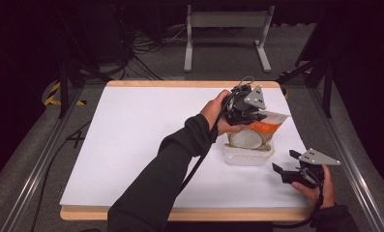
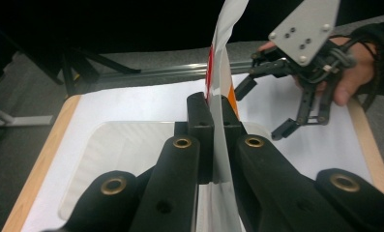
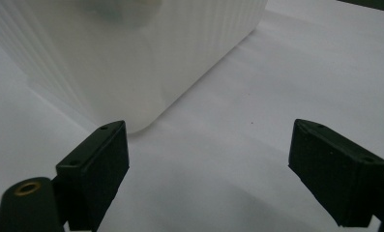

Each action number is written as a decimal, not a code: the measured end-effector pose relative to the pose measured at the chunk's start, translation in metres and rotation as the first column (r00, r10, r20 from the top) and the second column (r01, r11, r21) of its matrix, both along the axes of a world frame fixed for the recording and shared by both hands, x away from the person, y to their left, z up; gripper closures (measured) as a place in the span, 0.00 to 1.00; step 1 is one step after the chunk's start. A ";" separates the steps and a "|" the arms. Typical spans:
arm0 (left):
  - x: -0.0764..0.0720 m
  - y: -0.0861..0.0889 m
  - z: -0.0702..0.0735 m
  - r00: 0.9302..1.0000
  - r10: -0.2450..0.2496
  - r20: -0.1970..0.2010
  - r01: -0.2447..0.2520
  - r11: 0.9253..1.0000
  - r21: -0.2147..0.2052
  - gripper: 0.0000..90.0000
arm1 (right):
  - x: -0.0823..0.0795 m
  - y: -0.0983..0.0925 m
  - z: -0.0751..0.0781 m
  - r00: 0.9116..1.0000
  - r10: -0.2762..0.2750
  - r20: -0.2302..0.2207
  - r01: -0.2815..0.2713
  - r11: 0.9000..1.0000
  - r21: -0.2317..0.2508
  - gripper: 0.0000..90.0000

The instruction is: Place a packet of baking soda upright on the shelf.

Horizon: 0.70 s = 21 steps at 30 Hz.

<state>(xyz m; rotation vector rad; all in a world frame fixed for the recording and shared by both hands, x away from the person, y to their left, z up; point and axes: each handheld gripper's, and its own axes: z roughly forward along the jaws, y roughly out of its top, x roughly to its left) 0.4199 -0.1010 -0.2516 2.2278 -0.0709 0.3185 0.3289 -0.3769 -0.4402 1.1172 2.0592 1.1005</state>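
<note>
I take the tub (image 1: 249,153) as my landmark: a white ribbed plastic container on the white table (image 1: 131,140), toward its right side.

My left gripper (image 1: 250,116) hangs just above the tub's far edge, with my left hand (image 1: 217,113) on the side of the tub away from the other gripper. Its 2 jaws are pinched tight on a pouch (image 1: 269,123), white with orange print. In the left gripper view the thin pouch (image 2: 222,72) stands edge-on between the 2 pads (image 2: 199,113) and rises above them, so the grip is near one end of it. From the high view the pouch tilts over the tub, its pale underside facing down into the tub's opening, its orange end pointing past the tub's far right corner. I cannot tell whether the pouch touches the tub's rim.

My right gripper (image 1: 280,164) sits near the tub's near right corner, apart from it, low over the table. Its 2 jaws stand wide apart with nothing between them. In the right gripper view the tub (image 3: 131,58) has one rounded corner just beyond the left pad (image 3: 95,169), with bare table between the pads. The left gripper view shows that right gripper (image 2: 262,108) beyond the pouch, jaws spread.
</note>
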 end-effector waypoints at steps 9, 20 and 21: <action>-0.007 0.003 0.009 1.000 0.000 0.004 0.000 1.000 -0.010 1.00 | 0.000 0.001 0.000 1.000 -0.001 -0.005 0.001 1.000 -0.005 0.16; -0.002 -0.010 -0.024 0.998 -0.020 -0.066 0.020 1.000 0.008 1.00 | 0.000 0.001 0.000 1.000 -0.001 -0.007 0.001 1.000 -0.006 0.16; -0.002 -0.011 -0.027 0.998 -0.022 -0.067 0.023 1.000 0.012 1.00 | 0.000 0.001 0.000 1.000 -0.001 -0.007 0.001 1.000 -0.005 0.16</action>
